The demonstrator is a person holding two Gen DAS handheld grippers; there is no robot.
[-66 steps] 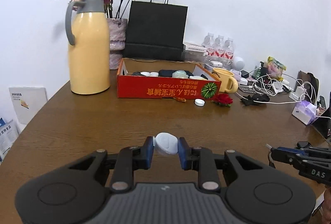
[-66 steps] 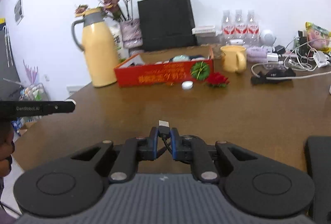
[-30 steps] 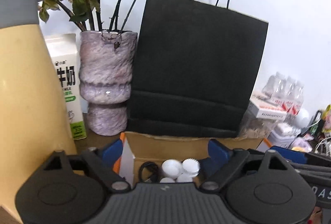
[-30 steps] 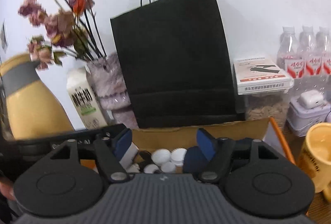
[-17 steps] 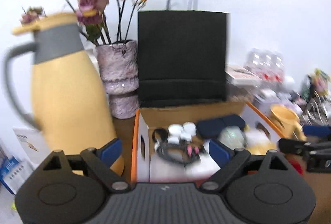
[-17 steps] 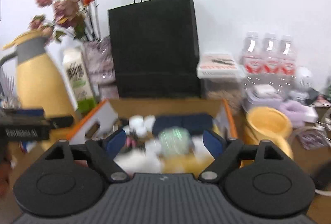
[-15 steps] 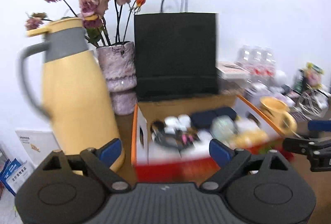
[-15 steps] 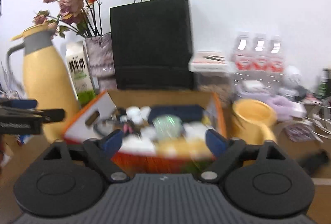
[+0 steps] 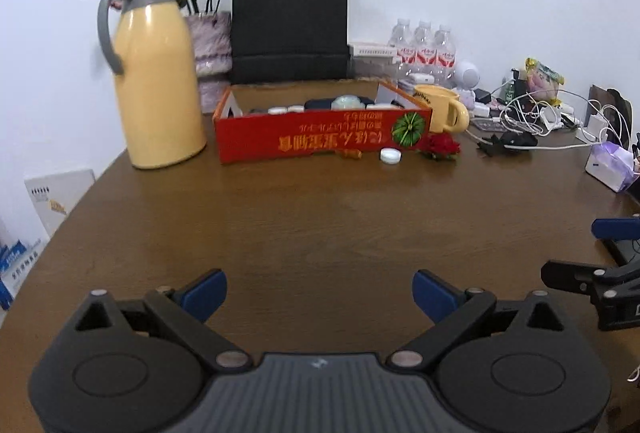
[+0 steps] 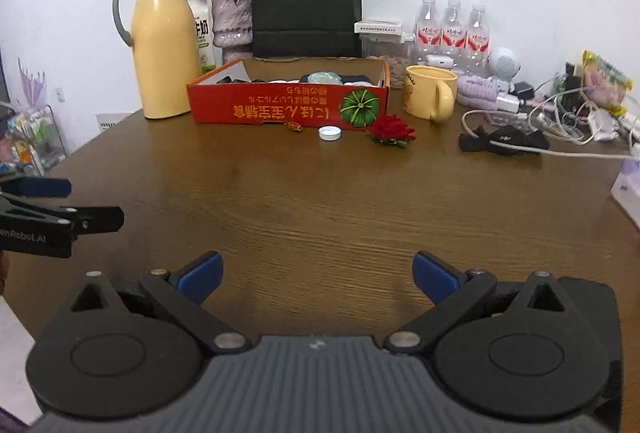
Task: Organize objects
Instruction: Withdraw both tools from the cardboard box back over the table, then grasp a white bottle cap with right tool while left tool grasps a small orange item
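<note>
Left gripper: jaws wide apart, nothing between them, held low over bare table, pointing at the box. Its fingers enter the right-wrist view from the left edge, partly cut off.
Right gripper: jaws wide apart, empty, low over the table, level with the left one. Only its tips show at the right edge of the left-wrist view.
Jug: yellow, upright, left of the box.
Box: red, open-topped, at the far side. Contents mostly hidden behind the front wall; white caps, a pale green lump and something dark show above it.
Small amber item: in front of the box, too small to identify.
Cap: white, loose on the table, just before the box.
Rose: red, right of the cap.
Mug: yellow, beside the box's right end.
</note>
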